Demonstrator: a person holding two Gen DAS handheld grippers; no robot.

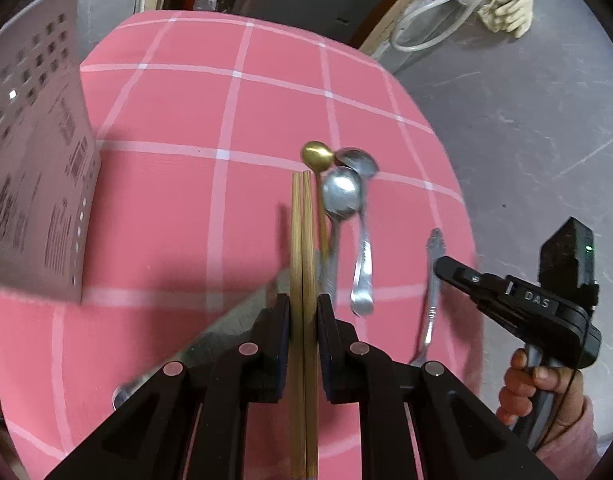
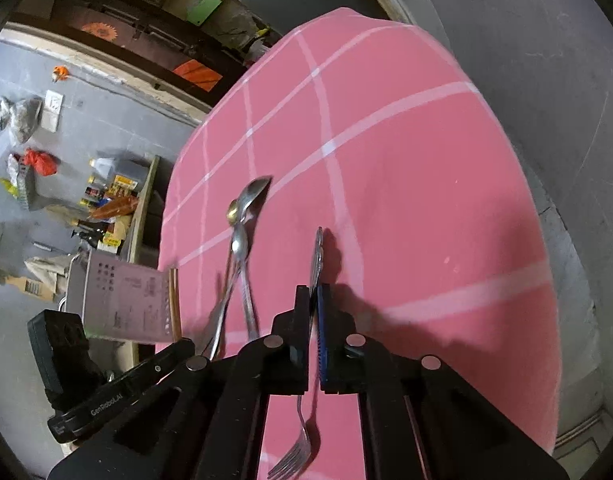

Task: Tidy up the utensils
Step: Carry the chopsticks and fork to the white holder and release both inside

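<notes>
My left gripper is shut on a pair of wooden chopsticks, held above the pink checked table. Beside them lie a gold spoon and two silver spoons, bowls far, handles toward me. My right gripper is shut on a silver fork, handle forward, tines below the jaws. It shows in the left wrist view at the right, on the fork. The spoons lie left of the fork.
A pale perforated utensil box stands on the table's left; it also shows in the right wrist view. The table's right edge drops to grey floor. Floor clutter lies beyond the table.
</notes>
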